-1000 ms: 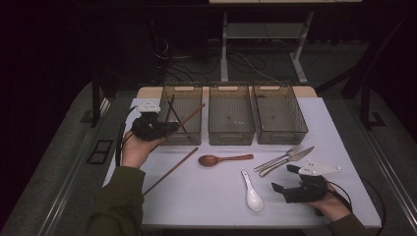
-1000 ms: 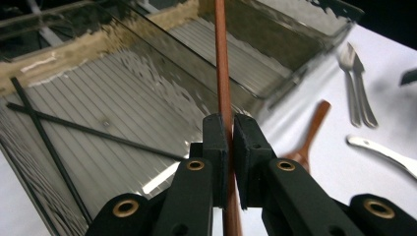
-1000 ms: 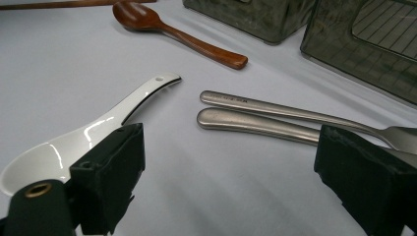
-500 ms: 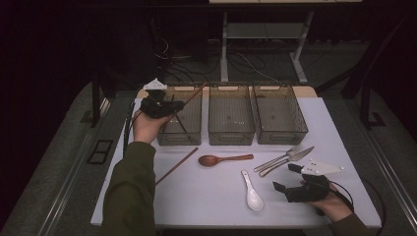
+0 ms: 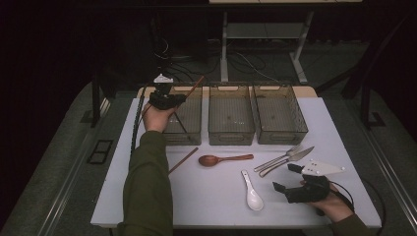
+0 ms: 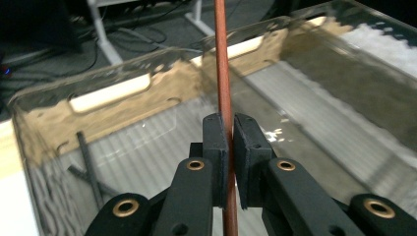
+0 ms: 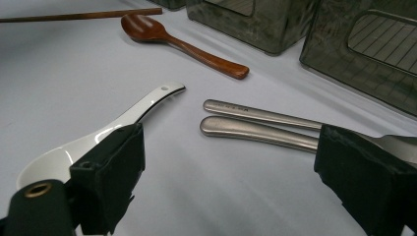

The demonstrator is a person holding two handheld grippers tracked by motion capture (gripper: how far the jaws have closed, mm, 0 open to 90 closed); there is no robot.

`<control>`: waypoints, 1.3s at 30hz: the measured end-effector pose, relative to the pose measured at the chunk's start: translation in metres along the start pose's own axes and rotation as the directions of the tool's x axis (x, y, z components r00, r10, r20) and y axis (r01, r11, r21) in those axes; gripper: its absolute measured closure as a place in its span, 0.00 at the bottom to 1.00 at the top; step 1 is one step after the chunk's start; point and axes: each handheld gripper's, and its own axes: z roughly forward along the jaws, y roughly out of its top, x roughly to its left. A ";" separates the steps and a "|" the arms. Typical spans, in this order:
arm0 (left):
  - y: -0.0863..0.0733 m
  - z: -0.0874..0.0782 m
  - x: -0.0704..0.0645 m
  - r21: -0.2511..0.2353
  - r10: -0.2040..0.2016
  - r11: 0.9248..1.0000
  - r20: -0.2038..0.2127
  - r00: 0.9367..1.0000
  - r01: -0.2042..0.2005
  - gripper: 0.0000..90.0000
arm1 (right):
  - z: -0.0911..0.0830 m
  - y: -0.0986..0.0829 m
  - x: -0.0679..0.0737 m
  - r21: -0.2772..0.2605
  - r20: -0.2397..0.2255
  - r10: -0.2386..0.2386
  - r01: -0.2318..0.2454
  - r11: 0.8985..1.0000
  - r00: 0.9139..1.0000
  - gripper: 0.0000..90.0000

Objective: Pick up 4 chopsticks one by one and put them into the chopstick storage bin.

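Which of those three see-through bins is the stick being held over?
The leftmost bin. The left claw grips the brown chopstick above it; the middle bin and right bin stand apart.

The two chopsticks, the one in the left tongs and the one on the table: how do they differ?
The held chopstick is clamped in the shut left tongs above the left bin; the other chopstick lies loose on the white table. The held one is lifted and tilted; the other lies flat. Both are thin, reddish-brown sticks.

Lab-like room: white table [image 5: 206, 196], floor cables [image 5: 246, 61], dark surroundings.
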 end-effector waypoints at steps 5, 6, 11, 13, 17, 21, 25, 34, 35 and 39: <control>-0.006 0.010 0.009 0.052 -0.063 0.996 -0.065 0.996 0.067 0.91 | 0.000 0.000 -0.001 -0.002 -0.001 0.004 -0.004 1.000 1.000 0.13; -0.007 0.012 0.009 0.057 -0.073 0.995 -0.076 0.994 0.077 0.78 | 0.000 0.000 -0.001 -0.002 -0.002 0.003 -0.003 1.000 1.000 0.13; -0.008 0.013 0.005 0.064 -0.050 0.996 -0.077 0.996 0.055 0.61 | -0.001 0.000 0.000 -0.004 0.000 0.003 -0.003 1.000 1.000 0.13; -0.008 0.011 0.001 0.054 -0.043 0.997 -0.064 0.997 0.047 0.59 | 0.000 0.000 0.000 -0.004 0.000 0.002 -0.002 1.000 1.000 0.13; -0.007 0.007 -0.006 0.055 -0.016 0.998 -0.041 0.999 0.018 0.50 | 0.000 0.000 0.000 -0.003 0.002 0.001 -0.001 1.000 1.000 0.13; -0.006 -0.003 -0.012 0.068 0.005 0.998 -0.004 1.000 -0.004 0.43 | 0.000 0.000 0.000 0.001 0.002 0.001 -0.001 1.000 1.000 0.13; -0.005 -0.017 -0.017 0.051 0.011 0.999 0.028 1.000 -0.012 0.39 | 0.000 0.000 0.000 0.003 0.002 -0.007 0.007 1.000 1.000 0.13; -0.012 -0.053 -0.028 0.040 0.046 0.998 0.083 0.995 -0.050 0.34 | 0.001 0.000 0.000 0.008 0.005 -0.001 0.001 1.000 1.000 0.13; -0.014 -0.057 -0.029 0.041 0.051 0.998 0.085 0.995 -0.055 0.34 | 0.001 0.000 0.000 0.008 0.005 0.000 0.000 1.000 1.000 0.13; -0.025 -0.069 -0.036 0.051 0.075 0.996 0.094 0.993 -0.080 0.32 | 0.001 -0.001 -0.001 0.010 0.009 0.000 0.000 1.000 1.000 0.13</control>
